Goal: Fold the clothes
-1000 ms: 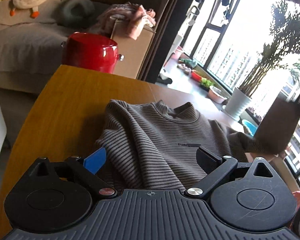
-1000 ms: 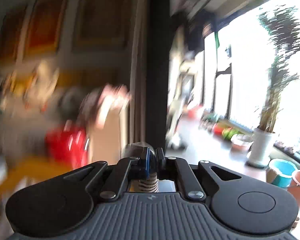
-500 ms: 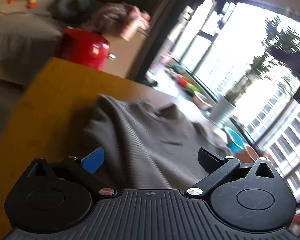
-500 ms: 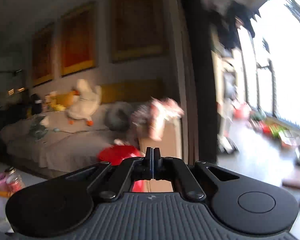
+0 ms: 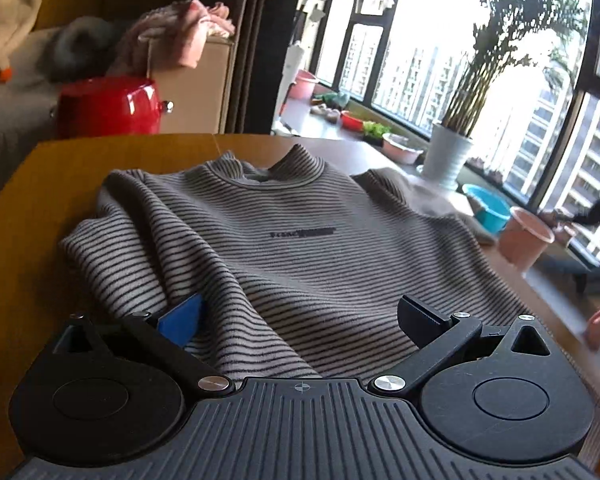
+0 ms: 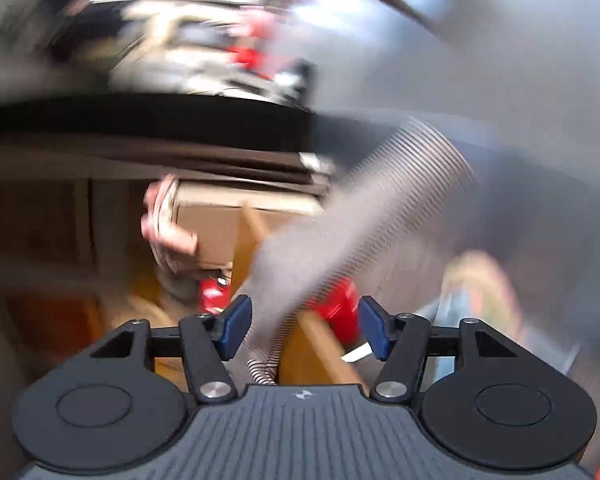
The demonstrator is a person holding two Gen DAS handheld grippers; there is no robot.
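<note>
Wood surface [image 5: 60, 168] by big windows, w/ striped top [image 5: 300, 248] spread flat. Left tongs [image 5: 300, 320] apart over hem; right tongs [image 6: 304, 328] opening, sleeve between, blurry.

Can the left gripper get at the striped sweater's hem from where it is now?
Probably yes: the left gripper stands open with the striped sweater bunched right between its fingers on the wooden table, and nothing blocks it.

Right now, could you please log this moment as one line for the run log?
task: fold clothes | striped sweater: spread on wooden table | left gripper: open over hem | right gripper: opening, sleeve between jaws
</note>
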